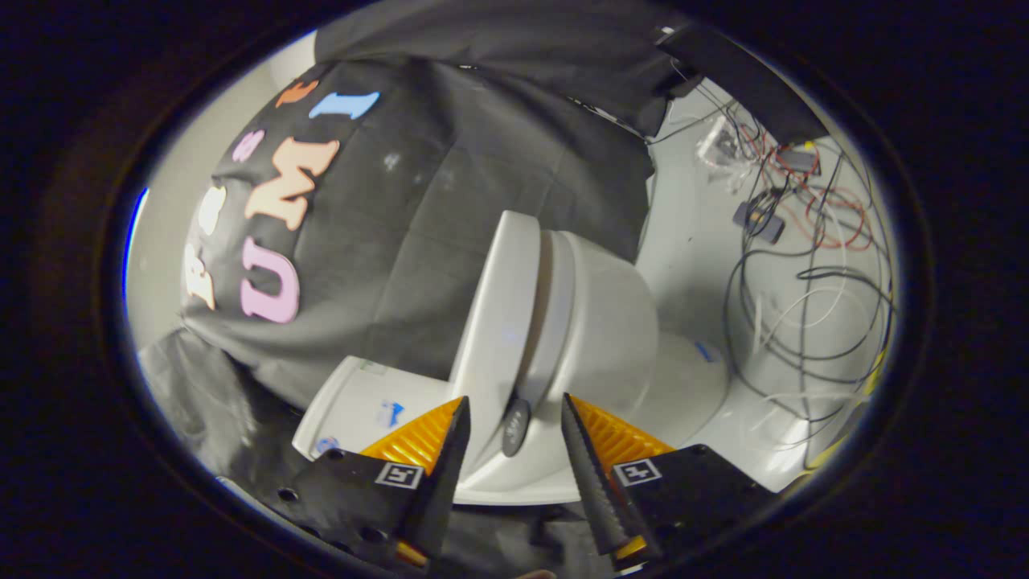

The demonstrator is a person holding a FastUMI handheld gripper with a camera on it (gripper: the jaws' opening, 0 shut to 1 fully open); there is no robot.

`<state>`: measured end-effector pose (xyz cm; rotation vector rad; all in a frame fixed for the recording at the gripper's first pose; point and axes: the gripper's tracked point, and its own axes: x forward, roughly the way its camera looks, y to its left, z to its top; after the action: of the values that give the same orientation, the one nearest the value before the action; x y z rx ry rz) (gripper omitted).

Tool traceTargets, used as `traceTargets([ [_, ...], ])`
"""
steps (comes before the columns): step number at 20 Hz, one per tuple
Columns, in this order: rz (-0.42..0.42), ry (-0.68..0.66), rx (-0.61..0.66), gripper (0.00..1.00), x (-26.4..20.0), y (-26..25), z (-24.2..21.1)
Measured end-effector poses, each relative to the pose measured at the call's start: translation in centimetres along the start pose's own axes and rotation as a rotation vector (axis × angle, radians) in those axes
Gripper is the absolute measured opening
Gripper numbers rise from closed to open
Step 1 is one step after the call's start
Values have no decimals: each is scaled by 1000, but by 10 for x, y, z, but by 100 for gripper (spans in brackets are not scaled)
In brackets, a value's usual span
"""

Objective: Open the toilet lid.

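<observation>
Flanking one raised toilet lid, two fingers spread wide, gripping nothing.

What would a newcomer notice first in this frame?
First, the white toilet just ahead of the gripper, with its lid already lifted off the seat. The fingers stand apart on either side of the lid's lower edge, pressing on nothing. Beyond the toilet, a tangle of cables sprawls over the pale floor.
</observation>
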<state>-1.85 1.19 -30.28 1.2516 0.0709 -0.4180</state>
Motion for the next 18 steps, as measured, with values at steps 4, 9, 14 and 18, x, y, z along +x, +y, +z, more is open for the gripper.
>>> traceTargets([
  [4, 14, -3, 90, 37, 4, -6, -5],
  [9, 31, -16, 134, 0, 18, -9, -5],
  [14, -19, -22, 154, 0, 23, -10, -5],
  [18, -77, -11, 114, 1, 24, -9, -5],
])
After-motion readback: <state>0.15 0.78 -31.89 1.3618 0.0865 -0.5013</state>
